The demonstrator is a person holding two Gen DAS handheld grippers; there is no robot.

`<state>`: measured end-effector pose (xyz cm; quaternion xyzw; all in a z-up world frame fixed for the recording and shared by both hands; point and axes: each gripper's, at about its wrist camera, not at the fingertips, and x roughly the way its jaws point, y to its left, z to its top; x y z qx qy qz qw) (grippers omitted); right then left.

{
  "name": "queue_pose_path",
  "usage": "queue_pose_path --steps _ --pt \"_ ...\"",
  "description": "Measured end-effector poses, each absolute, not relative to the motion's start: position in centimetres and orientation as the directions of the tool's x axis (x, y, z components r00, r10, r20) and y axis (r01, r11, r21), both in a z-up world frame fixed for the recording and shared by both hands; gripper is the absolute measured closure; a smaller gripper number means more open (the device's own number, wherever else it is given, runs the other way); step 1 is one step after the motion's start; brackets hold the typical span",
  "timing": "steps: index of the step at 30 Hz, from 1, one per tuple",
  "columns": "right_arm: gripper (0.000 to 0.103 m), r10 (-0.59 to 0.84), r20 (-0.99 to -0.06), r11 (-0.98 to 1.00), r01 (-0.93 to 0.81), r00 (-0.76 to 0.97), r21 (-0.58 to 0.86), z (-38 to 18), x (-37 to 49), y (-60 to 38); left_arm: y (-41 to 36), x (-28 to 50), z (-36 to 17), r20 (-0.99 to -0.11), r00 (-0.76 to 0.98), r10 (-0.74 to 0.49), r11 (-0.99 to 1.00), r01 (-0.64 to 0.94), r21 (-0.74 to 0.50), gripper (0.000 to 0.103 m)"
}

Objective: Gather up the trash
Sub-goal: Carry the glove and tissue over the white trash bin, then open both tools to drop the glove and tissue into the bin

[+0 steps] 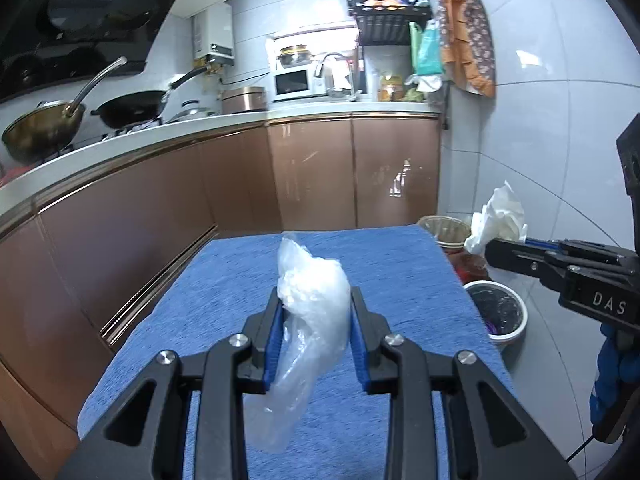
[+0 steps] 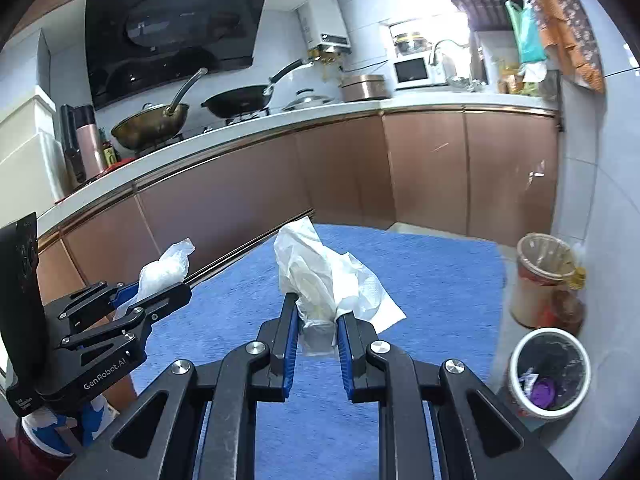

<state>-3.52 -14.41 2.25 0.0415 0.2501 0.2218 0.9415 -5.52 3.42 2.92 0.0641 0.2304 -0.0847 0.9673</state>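
My left gripper (image 1: 314,294) is shut on a clear crumpled plastic bag (image 1: 308,308) and holds it above the blue cloth-covered table (image 1: 224,280). The bag hangs down between the blue pads. My right gripper (image 2: 318,306) is shut on a wad of white tissue and plastic (image 2: 320,276) above the same table (image 2: 440,280). In the left wrist view the right gripper (image 1: 490,250) shows at the right with the white wad (image 1: 498,218). In the right wrist view the left gripper (image 2: 184,286) shows at the left with the clear bag (image 2: 164,270).
A white trash bin with a black liner (image 2: 550,372) stands on the floor right of the table, also in the left wrist view (image 1: 498,310). A taller lined bin (image 2: 540,276) and a bottle (image 2: 568,304) stand behind it. Brown cabinets (image 1: 312,172) and a cluttered counter lie ahead.
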Motion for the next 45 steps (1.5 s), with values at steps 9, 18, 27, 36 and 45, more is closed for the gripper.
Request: queue_pose_path --steps 9,18,27,36,45 --pt "0.086 0.297 -0.438 0.953 -0.236 0.848 0.189 1.8 -4.3 -21.6 -4.9 -2.0 2.9 -0.529 0.804 -0.271 0.925 0.369 0.087 0.074" --pt "0.086 0.087 -0.497 0.985 0.001 0.864 0.174 -0.9 -0.8 -32.2 -18.9 8.6 0.6 -0.681 0.557 -0.475 0.817 0.567 -0.106 0.074" --pt "0.086 -0.035 -0.643 0.962 0.2 0.765 0.185 -9.7 8.0 -41.0 -33.0 21.3 -7.7 -0.789 0.316 -0.528 0.767 0.575 -0.283 0.074" --pt "0.082 -0.084 -0.731 0.937 0.303 0.677 0.173 -17.3 13.3 -46.3 -40.6 27.7 -15.7 -0.834 0.195 -0.517 0.766 0.54 -0.349 0.06" --pt "0.052 -0.123 -0.781 0.924 0.359 0.612 0.136 -20.8 15.1 -48.5 -40.9 28.3 -17.0 -0.817 0.187 -0.546 0.768 0.501 -0.399 0.047"
